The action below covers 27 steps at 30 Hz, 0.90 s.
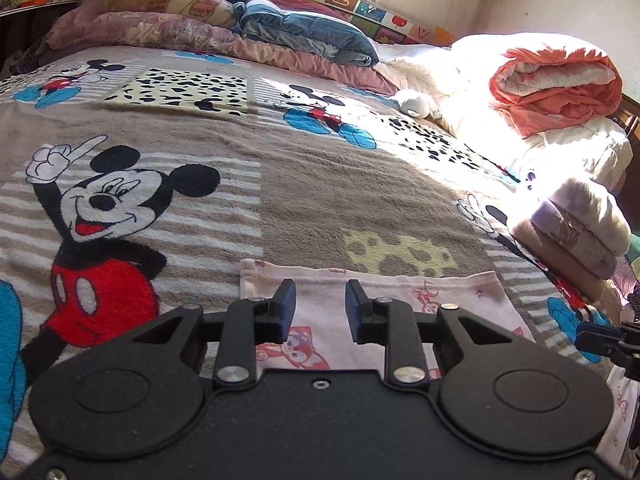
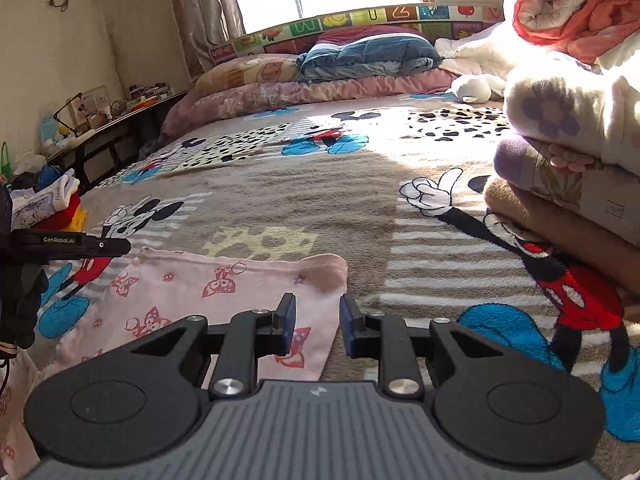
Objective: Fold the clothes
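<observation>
Left wrist: both grippers [image 1: 321, 310] gape above pink garment [image 1: 400, 300].

- "GenRobot.AI" is showing in white letters on the black left tool [image 2: 72, 245], seen at the left edge of the right wrist view
- Large letters are showing on the colourful alphabet board [image 2: 360, 20] behind the bed, none legible with certainty

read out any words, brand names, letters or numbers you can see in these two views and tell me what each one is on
"GenRobot.AI": on the side of the left gripper, seen from the right wrist view.
"W" and "Z": tiles on the alphabet mat standing behind the pillows.
Small label on the folded blanket stack: too small to read.
Other mat tiles: blurred, not readable.
The pink garment carries only pictures.
</observation>
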Each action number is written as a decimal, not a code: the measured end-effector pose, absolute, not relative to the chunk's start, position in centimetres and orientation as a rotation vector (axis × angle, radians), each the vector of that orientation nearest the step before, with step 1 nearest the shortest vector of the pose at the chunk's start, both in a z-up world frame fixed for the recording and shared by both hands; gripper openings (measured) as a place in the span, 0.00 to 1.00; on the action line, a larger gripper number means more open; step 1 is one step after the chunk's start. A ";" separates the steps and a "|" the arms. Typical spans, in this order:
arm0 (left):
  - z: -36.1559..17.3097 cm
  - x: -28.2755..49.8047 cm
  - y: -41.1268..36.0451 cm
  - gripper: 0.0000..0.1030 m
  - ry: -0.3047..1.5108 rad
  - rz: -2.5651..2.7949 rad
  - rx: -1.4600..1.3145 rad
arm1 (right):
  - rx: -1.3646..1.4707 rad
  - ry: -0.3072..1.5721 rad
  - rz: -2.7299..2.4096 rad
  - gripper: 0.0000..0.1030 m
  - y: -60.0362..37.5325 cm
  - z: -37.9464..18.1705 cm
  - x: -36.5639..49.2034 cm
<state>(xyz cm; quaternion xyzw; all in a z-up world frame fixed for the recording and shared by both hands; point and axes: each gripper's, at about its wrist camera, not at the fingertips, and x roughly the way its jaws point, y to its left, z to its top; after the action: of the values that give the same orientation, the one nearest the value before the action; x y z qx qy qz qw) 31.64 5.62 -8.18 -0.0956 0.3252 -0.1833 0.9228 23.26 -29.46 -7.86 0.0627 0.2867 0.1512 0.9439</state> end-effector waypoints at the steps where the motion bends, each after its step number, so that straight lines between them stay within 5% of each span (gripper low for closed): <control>1: -8.0 30.9 5.3 0.24 0.664 -0.384 -0.191 | 0.097 0.567 0.329 0.25 -28.7 -7.8 21.7; 8: -8.7 23.3 5.9 0.24 0.691 -0.431 -0.227 | 0.203 0.685 0.339 0.17 -27.3 -11.3 18.2; 16: -12.1 15.4 6.4 0.24 0.726 -0.380 -0.197 | 0.332 0.585 0.334 0.28 -27.6 -10.5 12.8; 24: -12.7 8.6 3.3 0.36 0.671 -0.334 0.030 | -0.210 0.558 0.371 0.44 -19.5 -12.0 4.3; 27: -12.5 6.1 1.5 0.35 0.567 -0.294 0.197 | -0.236 0.555 0.351 0.43 -19.1 -12.4 2.5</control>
<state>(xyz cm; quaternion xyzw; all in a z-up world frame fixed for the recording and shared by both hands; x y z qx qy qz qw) 6.14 1.55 -12.55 0.0969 0.2780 -0.1441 0.9448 2.51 -19.07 -12.40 -0.1158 0.2717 0.1720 0.9398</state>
